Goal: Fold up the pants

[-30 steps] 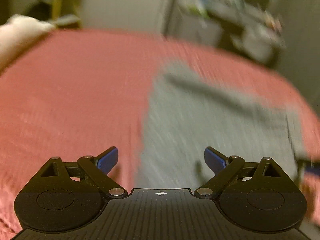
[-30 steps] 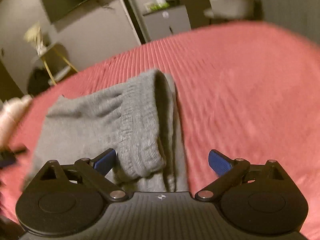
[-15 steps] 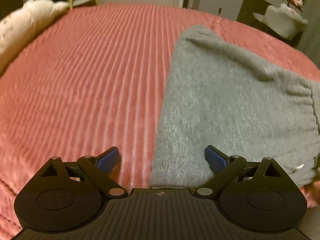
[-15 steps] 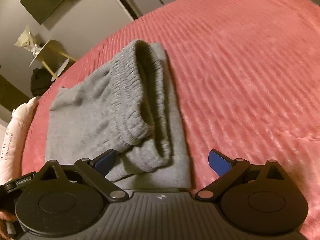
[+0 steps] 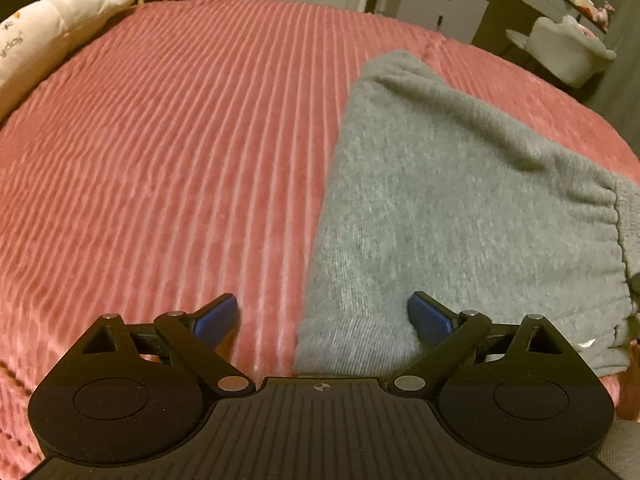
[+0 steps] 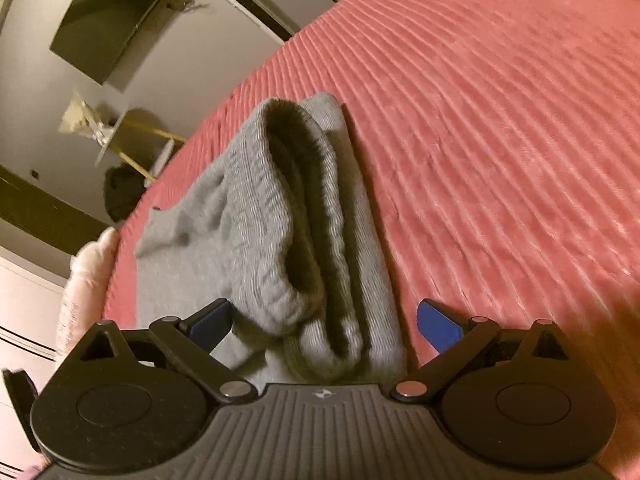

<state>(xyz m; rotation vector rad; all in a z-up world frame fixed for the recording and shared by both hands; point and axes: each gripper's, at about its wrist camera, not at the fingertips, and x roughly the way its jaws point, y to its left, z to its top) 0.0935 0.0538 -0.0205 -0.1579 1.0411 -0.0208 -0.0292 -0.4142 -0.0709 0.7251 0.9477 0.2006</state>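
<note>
Folded grey pants [image 5: 440, 208] lie on the ribbed red bedspread [image 5: 160, 140], with wide bare cover to either side. The left tool [image 5: 324, 316] is spread wide over the cuff corner, gripping nothing. The right tool [image 6: 324, 320] gapes likewise over the ribbed waistband [image 6: 288, 208]. A plush toy [image 5: 48, 16] sits at the bed's edge.

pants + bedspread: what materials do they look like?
Pants: soft grey knit, probably cotton fleece or sweatshirt jersey. Matte, fuzzy face, ribbed elastic waistband showing knit rows.
Bedspread: pinkish red plush, likely ribbed velour or chenille-type polyester. Raised parallel cords catch a slight sheen. The exact fibre of either cannot be told from the look.
</note>
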